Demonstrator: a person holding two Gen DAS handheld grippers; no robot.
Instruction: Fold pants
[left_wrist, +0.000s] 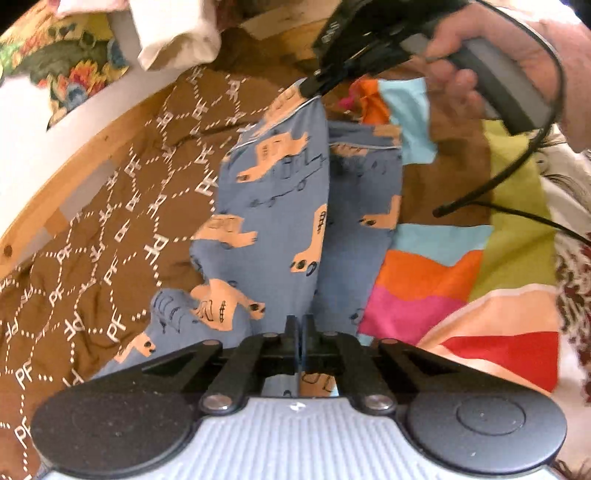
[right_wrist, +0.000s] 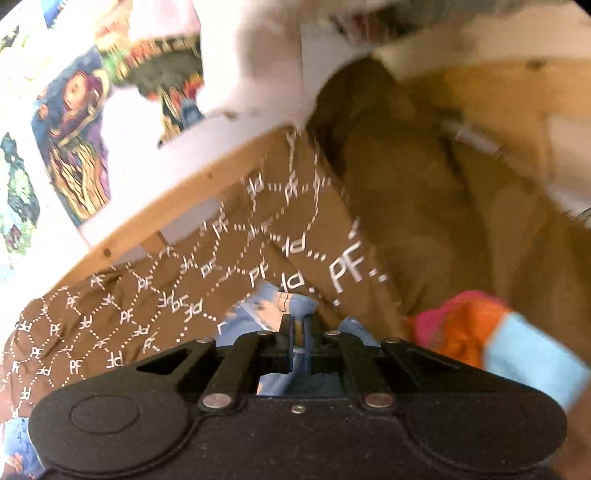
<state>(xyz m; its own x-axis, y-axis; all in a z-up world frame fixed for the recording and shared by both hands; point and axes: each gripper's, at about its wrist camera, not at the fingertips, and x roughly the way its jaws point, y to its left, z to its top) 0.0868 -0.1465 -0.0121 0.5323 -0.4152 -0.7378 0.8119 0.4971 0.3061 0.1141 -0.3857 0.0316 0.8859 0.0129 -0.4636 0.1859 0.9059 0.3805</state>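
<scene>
Both tools clamped on the blue pants over a bed.

We see the left tool (left_wrist: 300, 325) pinching the near end of the pants (left_wrist: 280, 206) and the right tool (left_wrist: 314, 83) gripping the far hem (raised), the garment stretched lengthwise between them above a brown bedspread (left_wrist: 110, 221), with a wooden bed frame (left_wrist: 74, 162) alongside.

Soft matt cloth pants (left_wrist: 280, 206) on brown printed cloth cover (left_wrist: 110, 221), pale wood rail (left_wrist: 55, 206), matt black plastic left gripper (left_wrist: 299, 332).
</scene>
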